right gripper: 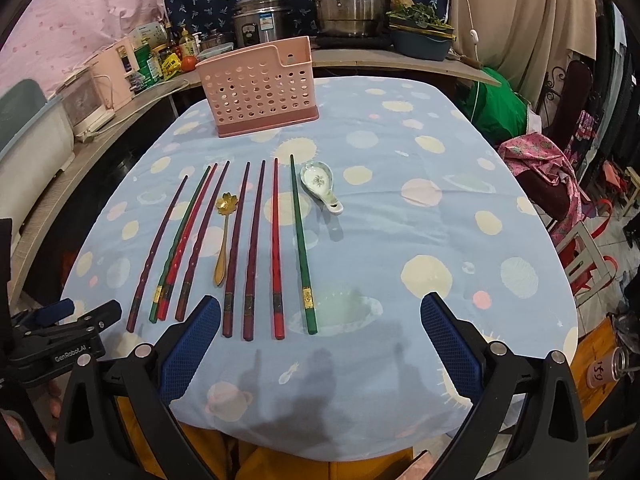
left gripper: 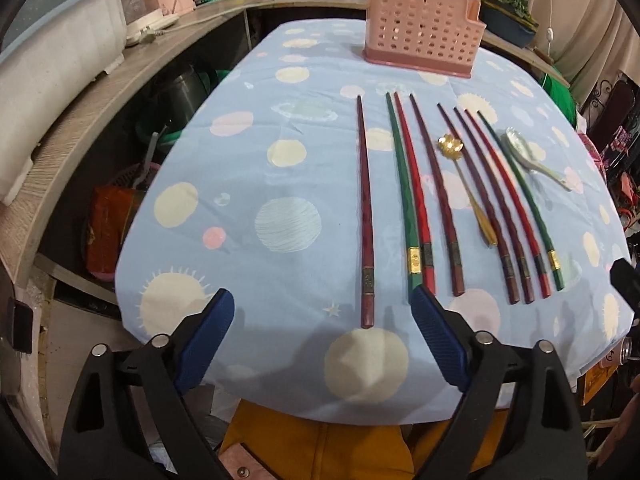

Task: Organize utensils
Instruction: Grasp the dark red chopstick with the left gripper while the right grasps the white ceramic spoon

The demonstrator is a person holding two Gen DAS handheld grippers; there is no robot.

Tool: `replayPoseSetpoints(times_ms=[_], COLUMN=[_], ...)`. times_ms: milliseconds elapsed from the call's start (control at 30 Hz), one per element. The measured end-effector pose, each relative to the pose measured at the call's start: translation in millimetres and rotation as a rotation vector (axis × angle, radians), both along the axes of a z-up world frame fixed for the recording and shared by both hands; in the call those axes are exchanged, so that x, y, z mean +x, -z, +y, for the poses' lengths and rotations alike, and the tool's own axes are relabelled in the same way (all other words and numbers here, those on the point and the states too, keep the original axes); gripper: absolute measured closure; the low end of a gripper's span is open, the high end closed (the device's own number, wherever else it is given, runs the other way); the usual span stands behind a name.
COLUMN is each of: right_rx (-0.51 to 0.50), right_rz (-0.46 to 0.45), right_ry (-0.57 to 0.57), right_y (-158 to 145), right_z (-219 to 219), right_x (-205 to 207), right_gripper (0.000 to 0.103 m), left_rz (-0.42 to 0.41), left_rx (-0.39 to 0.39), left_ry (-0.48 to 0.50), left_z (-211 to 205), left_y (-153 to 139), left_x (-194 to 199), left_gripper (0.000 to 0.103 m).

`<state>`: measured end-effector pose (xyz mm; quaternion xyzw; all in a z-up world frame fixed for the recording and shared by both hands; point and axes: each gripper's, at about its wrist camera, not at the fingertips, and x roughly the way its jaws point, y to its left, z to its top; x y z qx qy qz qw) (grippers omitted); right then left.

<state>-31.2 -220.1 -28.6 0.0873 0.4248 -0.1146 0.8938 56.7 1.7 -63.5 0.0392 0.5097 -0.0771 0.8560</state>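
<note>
Both tongs apart, empty: left gripper (left gripper: 322,316), right gripper (right gripper: 320,320) over table's near edge; thin lacquered wooden chopsticks (right gripper: 250,248) mid-table, perforated pink plastic holder (right gripper: 260,88) at far edge; neighbours nearly touching, so risk judged: grabbing two or rolling one off edge.

In the left wrist view, the left tool's right finger (left gripper: 438,340) covers the near ends of two chopsticks (left gripper: 416,276). The right tool (left gripper: 626,284) is cut off there. The basket's (right gripper: 260,88) inside is hidden.

L gripper (left gripper: 322,308): jaws spread wide, blue pads (left gripper: 208,336), nothing held, low and level.
R gripper (right gripper: 320,314): same, jaws wide, unladen.
</note>
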Motion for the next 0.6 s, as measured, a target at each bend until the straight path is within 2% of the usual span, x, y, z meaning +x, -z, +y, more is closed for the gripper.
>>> replayPoseSetpoints(times_ms=[233, 333, 433, 500, 567, 600], right_rx=[0.001, 0.000, 0.002, 0.000, 0.004, 0.007], right_rz=[0.014, 0.015, 0.013, 0.010, 0.003, 0.001], right_ry=[0.008, 0.014, 0.015, 0.011, 0.009, 0.008], right_y=[9, 11, 11, 12, 12, 13], right_z=[-11, -18, -24, -27, -31, -32], right_x=[24, 36, 49, 60, 71, 77], right_gripper=[0.017, 0.025, 0.034, 0.040, 0.046, 0.049], left_rz=[0.060, 0.046, 0.039, 0.042, 0.048, 0.050], left_rx=[-0.007, -0.002, -0.006, -0.013, -0.020, -0.024], left_ry=[0.014, 0.027, 0.041, 0.049, 0.059, 0.061], left_z=[-1, -3, -5, -6, -8, -8], left_y=[22, 23, 22, 21, 21, 21], left_x=[14, 14, 17, 19, 21, 22], left_gripper=[0.042, 0.050, 0.066, 0.083, 0.094, 0.094])
